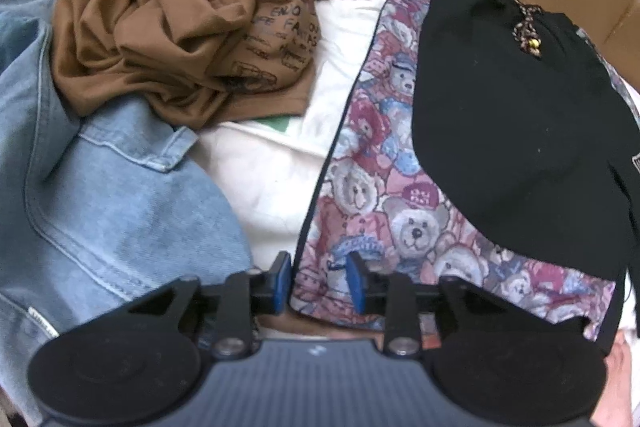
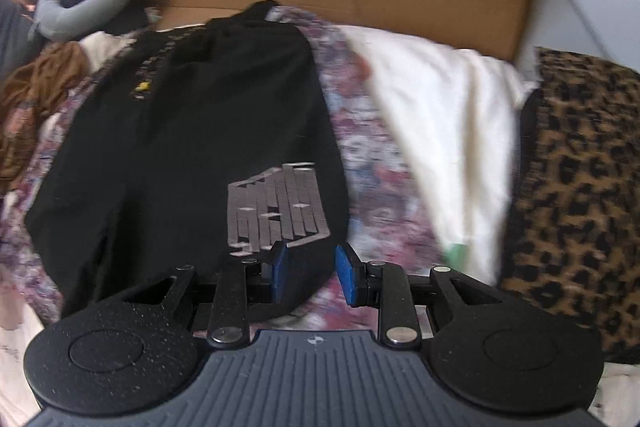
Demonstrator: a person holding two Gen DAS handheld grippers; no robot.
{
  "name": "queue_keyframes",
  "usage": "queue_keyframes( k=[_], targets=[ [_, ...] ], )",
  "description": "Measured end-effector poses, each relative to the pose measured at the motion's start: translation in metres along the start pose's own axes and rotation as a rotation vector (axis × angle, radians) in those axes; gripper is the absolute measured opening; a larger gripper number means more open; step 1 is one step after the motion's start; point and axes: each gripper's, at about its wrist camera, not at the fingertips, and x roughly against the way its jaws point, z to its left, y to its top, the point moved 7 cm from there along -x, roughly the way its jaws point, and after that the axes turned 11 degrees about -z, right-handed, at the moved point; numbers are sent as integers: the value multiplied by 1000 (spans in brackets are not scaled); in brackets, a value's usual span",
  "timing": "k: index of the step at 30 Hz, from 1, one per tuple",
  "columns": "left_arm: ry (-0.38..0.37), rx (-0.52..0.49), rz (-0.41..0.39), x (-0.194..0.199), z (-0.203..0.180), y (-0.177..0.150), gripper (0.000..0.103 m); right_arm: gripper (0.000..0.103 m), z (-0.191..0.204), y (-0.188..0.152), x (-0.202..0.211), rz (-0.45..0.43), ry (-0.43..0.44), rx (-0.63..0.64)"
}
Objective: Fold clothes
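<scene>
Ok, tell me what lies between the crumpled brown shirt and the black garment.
In the left wrist view, a strip of white fabric and the teddy-bear print cloth separate the brown shirt from the black garment, which lies on that print.

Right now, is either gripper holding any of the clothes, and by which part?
Nothing is held. The left gripper is open over the bear-print fabric; the right gripper is open at the black garment hem.

soft even light, fisheye-bent edges, right view motion-blurred
</scene>
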Motion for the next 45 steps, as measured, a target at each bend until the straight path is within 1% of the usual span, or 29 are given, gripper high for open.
queue_keyframes(
  k=[10, 13, 16, 20, 23, 25, 26, 28, 32, 35, 37, 41, 43, 45],
  targets=[
    [-8, -18, -11, -1, 1, -4, 32, 34, 75, -1, -29, 31, 222, 15],
    [-4, -18, -35, 1, 4, -5, 28, 34, 100, -5, -34, 62, 283, 21],
    [-7, -18, -51, 0, 5, -5, 28, 34, 126, -11, -37, 92, 355, 27],
    [-16, -47, -49, -7, 5, -5, 28, 34, 158, -30, -45, 163, 433, 10],
    [1, -70, -35, -15, 8, -7, 29, 34, 175, -46, -48, 210, 456, 37],
    [16, -95, -13, -22, 9, -7, 40, 35, 185, -56, -52, 239, 459, 35],
    [19, -107, -1, -25, 9, -6, 41, 35, 189, -61, -52, 257, 463, 27],
    [10, -127, 23, -31, 9, -4, 41, 35, 199, -70, -51, 283, 483, 27],
    [-8, -142, 58, -36, 9, 1, 40, 35, 206, -71, -47, 271, 504, 50],
    [-20, -159, 73, -35, 8, 1, 34, 35, 200, -65, -50, 258, 485, 38],
    [-18, -158, 82, -32, 7, 0, 26, 35, 196, -62, -52, 253, 475, 29],
    [-14, -177, 91, -28, 4, -3, 19, 35, 190, -62, -52, 251, 476, 20],
    [-13, -182, 98, -27, 4, -3, 13, 35, 189, -62, -52, 253, 477, 16],
    [-9, -182, 106, -25, 3, 0, 10, 35, 188, -61, -50, 251, 481, 19]
  ],
)
